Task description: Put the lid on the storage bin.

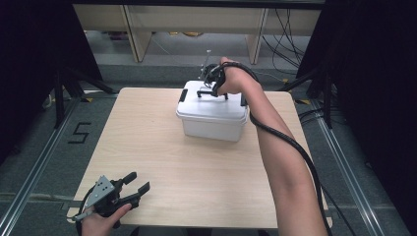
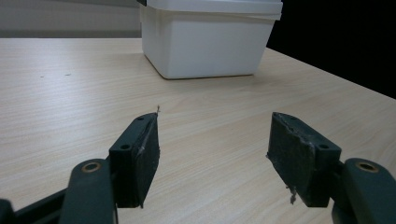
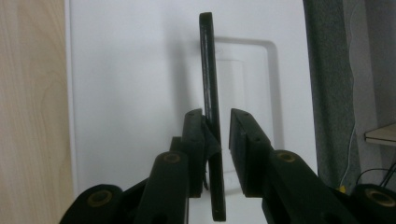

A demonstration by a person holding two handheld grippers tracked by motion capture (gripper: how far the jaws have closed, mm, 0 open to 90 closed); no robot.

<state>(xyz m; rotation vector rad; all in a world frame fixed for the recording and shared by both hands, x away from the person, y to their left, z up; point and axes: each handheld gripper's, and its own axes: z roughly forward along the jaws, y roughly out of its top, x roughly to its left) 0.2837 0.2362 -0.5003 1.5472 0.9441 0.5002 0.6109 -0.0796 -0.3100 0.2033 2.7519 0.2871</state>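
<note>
White plastic storage box [image 1: 212, 116] is seen standing on the far half of the wooden table [image 1: 162, 162], its lid on and a thin black carry handle [image 1: 212, 93] raised upright over a shallow recess in the lid. The right gripper [image 1: 212, 82] is held over the lid; in the right gripper view the handle [image 3: 211, 107] is seen edge-on between the jaws, touched by one pad [image 3: 193, 140] while a narrow gap is left at the other, so the jaws are nearly closed around it but not clamped. The left gripper [image 1: 135, 189] is held low at the near left corner, well apart from the box [image 2: 210, 39], its jaws spread wide on nothing.

The box is judged stiff, with smooth, slippery walls too broad for either gripper; its weight cannot be told, since the contents are hidden. The handle is judged the proper hold, taken at its middle so the box hangs level. Black side latches [image 1: 182, 95] are seen, though whether they are fastened cannot be told.
</note>
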